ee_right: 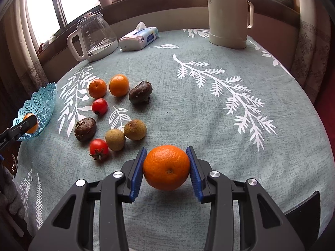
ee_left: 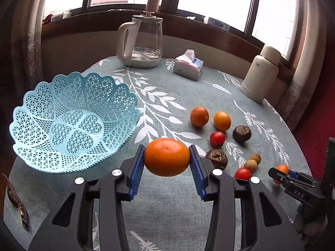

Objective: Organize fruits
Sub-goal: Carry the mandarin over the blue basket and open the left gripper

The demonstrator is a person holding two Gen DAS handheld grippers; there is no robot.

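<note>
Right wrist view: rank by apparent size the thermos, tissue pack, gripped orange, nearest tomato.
1. thermos, though it stands farthest away
2. orange in the right gripper, enlarged by nearness to the lens; true rank against the tissue pack unsure
3. tissue pack
4. nearest tomato

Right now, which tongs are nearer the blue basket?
Left. The left tongs, holding an orange, sit beside the blue basket; the right tongs are past the loose fruit.

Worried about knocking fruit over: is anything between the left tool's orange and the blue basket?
Nothing visible. The orange in the left tool has only bare tablecloth between it and the basket.
</note>
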